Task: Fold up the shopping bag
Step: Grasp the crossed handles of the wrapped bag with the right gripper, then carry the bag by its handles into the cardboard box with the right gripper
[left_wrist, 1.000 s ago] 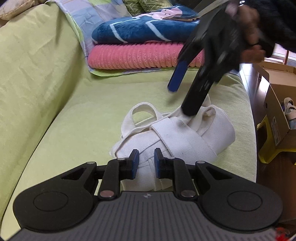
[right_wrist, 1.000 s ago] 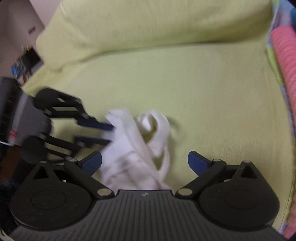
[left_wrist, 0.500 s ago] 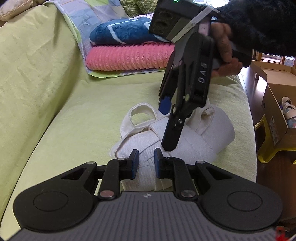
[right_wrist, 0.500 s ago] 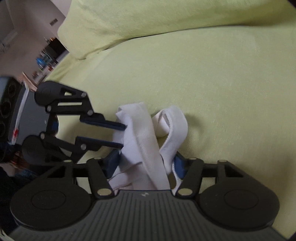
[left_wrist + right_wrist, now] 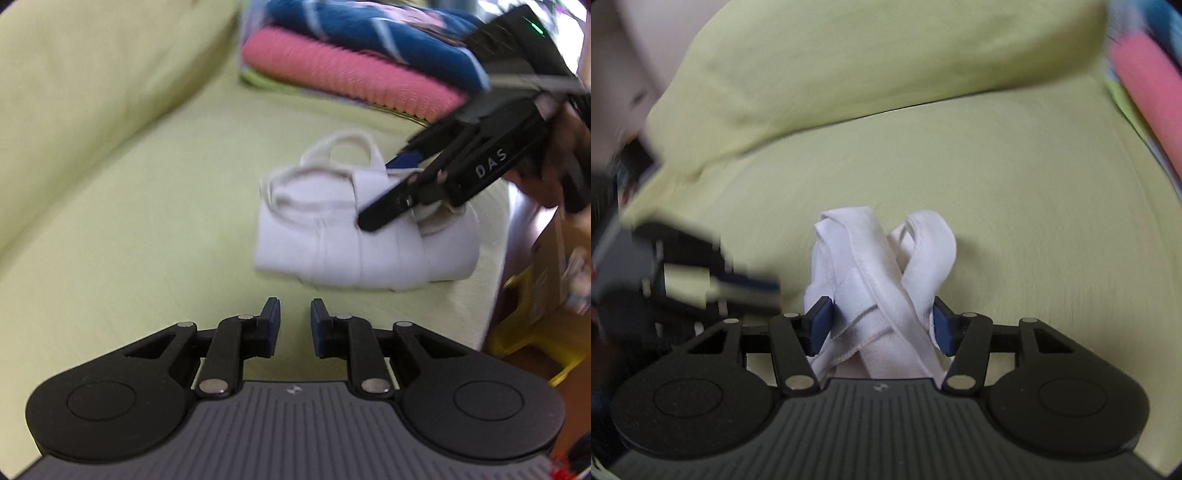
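**Right now: my right jaws clasp the bag's straps, my left jaws hang bare**

Mostly the white shopping bag (image 5: 364, 240) lies rolled into a thick bundle on the yellow-green sofa seat (image 5: 147, 221), close to the seat's front edge. One handle loop (image 5: 341, 142) stands up at its far side, toward the stack of folded blankets (image 5: 354, 74), a pink one under a blue one, which sits at the back corner of the seat.

My left gripper (image 5: 294, 321) hovers over bare cushion just short of the bundle, apart from it. Its jaws stand narrow, with a small gap between the blue pads and nothing in that gap.

My right gripper (image 5: 881, 326) sits on top of the bundle. From its own camera, the crossed white straps (image 5: 882, 280) fill the space between its two blue pads (image 5: 820, 325), and both pads press against the cloth, so these jaws hold the straps. From the left camera, the same gripper (image 5: 373, 218) reaches in from the right, one dark finger lying across the top of the roll, my hand (image 5: 554, 162) behind it. That view is blurred, and I cannot tell from it how deep the cloth sits.

Beyond the seat's edge, a cardboard box (image 5: 565, 266) and something yellow (image 5: 532, 343) stand on the floor, both too smeared to make out further.
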A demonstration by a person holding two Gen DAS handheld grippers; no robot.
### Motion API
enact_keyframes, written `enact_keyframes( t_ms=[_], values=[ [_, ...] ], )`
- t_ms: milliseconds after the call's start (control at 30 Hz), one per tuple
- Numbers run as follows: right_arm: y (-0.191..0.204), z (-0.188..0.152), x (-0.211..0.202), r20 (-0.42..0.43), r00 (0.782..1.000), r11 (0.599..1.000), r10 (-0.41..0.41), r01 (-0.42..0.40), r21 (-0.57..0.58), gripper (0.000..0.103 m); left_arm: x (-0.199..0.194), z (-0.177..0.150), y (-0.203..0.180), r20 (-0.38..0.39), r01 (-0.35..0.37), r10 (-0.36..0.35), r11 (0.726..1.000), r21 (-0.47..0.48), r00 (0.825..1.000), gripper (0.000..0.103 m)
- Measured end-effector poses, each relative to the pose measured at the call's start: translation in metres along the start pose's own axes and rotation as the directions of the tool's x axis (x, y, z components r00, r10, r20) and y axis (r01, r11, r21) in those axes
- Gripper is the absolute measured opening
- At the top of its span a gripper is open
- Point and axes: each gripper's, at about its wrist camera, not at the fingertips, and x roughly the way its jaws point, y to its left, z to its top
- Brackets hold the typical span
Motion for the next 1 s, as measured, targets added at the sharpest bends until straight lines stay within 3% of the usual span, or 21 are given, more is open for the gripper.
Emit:
enact_keyframes(
  t_ms=[133,267,400,533,733,900,1000],
  values=[
    [0.004,-0.029,-0.011,0.089,0.993,0.967,-0.08,0.056,0.247,0.051,0.011,0.002,0.01,0.049,0.103,-0.096,0.98,-0.172,0.994,0.023],
    [0.007,-0.074,-0.03,0.189,0.966,0.843,-0.177,0.049,0.536,0.05,0.025,0.005,0.014,0.033,0.169,-0.166,0.969,-0.179,0.986,0.021],
    [0.019,-0.12,-0.042,0.27,0.935,0.706,-0.229,-0.031,0.707,0.049,0.037,0.01,0.015,0.018,0.226,-0.227,0.96,-0.164,0.974,0.02],
    [0.025,-0.15,-0.043,0.333,0.917,0.589,-0.219,-0.147,0.794,0.046,0.038,0.012,0.004,-0.005,0.251,-0.253,0.962,-0.106,0.967,0.02],
    [0.045,-0.173,-0.034,0.387,0.899,0.461,-0.206,-0.26,0.848,0.042,0.024,0.013,-0.037,-0.018,0.302,-0.301,0.953,0.011,0.953,0.005],
    [0.052,-0.232,-0.064,0.462,0.849,0.319,-0.257,-0.376,0.87,0.042,0.012,0.014,-0.072,-0.034,0.342,-0.34,0.934,0.107,0.94,0.004],
    [0.064,-0.266,-0.095,0.475,0.815,0.285,-0.332,-0.393,0.874,0.042,0.007,0.015,-0.107,-0.049,0.384,-0.381,0.905,0.182,0.923,0.005]
  ],
)
